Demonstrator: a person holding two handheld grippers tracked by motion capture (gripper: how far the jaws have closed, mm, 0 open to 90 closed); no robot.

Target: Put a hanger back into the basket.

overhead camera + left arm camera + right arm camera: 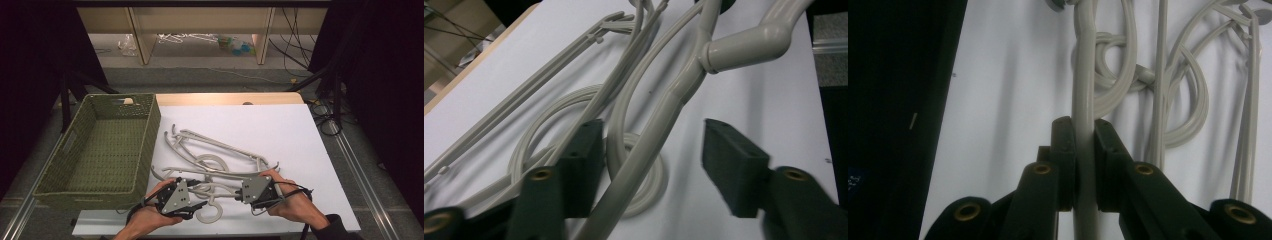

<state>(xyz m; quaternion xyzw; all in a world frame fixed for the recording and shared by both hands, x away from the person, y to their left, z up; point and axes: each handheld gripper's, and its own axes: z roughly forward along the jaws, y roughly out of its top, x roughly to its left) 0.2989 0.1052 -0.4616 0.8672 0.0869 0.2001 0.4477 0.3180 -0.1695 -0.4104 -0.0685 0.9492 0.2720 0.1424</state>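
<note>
The grey hanger (1083,100) lies tangled among others on the white counter (300,140), right tongs (1084,165) clamped on its arm, left tongs (651,165) apart astride it; I judge lifting now could drag the snagged neighbours along.

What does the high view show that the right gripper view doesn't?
High view: the green woven basket left of the white board, both hands, and the left gripper beside the right gripper.

Right gripper view: the fingers clamped on one hanger arm, seen close.

Both: the pile of grey hangers on the board.
</note>
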